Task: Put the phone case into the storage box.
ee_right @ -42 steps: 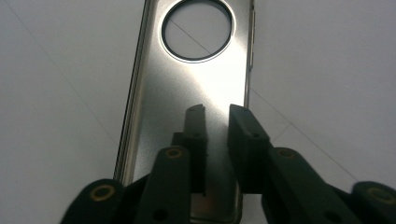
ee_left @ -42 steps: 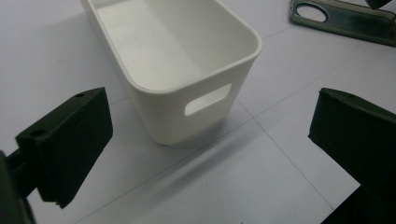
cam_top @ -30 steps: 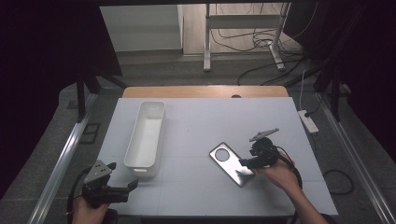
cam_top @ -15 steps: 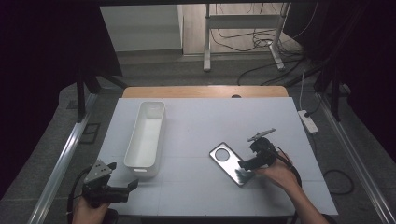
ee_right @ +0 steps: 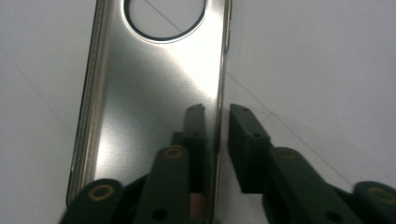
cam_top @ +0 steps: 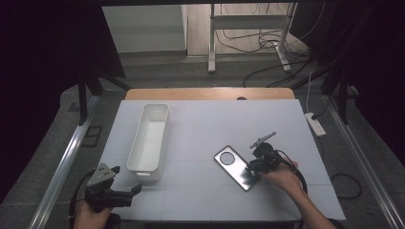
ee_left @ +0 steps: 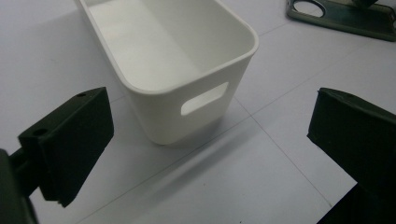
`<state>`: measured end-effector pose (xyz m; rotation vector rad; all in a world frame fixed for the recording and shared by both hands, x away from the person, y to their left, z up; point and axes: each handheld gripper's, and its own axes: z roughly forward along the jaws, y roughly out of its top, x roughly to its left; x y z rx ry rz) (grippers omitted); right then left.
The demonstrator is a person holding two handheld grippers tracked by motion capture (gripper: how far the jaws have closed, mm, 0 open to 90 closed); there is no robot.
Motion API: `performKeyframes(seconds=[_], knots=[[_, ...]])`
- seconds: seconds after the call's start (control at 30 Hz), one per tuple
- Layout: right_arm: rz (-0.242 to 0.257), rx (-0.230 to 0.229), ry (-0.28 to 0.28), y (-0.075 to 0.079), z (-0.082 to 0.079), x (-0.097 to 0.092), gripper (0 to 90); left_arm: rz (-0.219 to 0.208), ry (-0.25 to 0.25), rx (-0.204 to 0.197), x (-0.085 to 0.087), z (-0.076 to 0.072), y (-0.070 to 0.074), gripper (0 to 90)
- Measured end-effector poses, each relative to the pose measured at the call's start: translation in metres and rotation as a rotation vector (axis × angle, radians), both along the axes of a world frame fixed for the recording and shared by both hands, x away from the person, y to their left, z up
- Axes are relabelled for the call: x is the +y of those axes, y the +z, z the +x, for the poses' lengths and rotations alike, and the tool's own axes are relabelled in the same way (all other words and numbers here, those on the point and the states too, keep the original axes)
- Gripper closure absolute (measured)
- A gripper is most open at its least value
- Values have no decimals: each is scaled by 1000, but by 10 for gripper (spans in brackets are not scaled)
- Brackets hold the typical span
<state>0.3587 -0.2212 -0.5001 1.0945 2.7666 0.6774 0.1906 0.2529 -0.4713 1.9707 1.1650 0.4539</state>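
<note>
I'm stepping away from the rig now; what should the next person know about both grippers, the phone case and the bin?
Right gripper: jaws have just been closing and now pinch the long side edge of the phone case, one jaw inside it, one outside.
Left gripper: open, holding nothing, near the table's front-left corner and aimed at the bin's near end.
Phone case: metallic, with a round camera hole, flat on the white table, right of centre.
White bin: empty, left of centre.
Done: the case is gripped.
Left, probably: lift the case and put it in the bin.
</note>
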Motion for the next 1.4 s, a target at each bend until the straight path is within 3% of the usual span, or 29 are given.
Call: performKeyframes(seconds=[0.17, 0.53, 0.83, 1.17, 1.4], knots=[[-7, 5, -19, 1, 0, 0, 874, -10, -17, 9, 1, 1, 0, 15], [-16, -7, -21, 1, -1, 1, 879, -39, -35, 27, 3, 3, 0, 31], [-17, -21, -33, 3, -4, 3, 882, -24, -32, 30, 1, 4, 0, 23], [22, -67, -10, 12, -9, 2, 882, -30, -38, 21, 0, 2, 1, 0], [49, -111, -6, 18, -11, -1, 882, -33, -71, 13, -10, 3, 6, 0]])
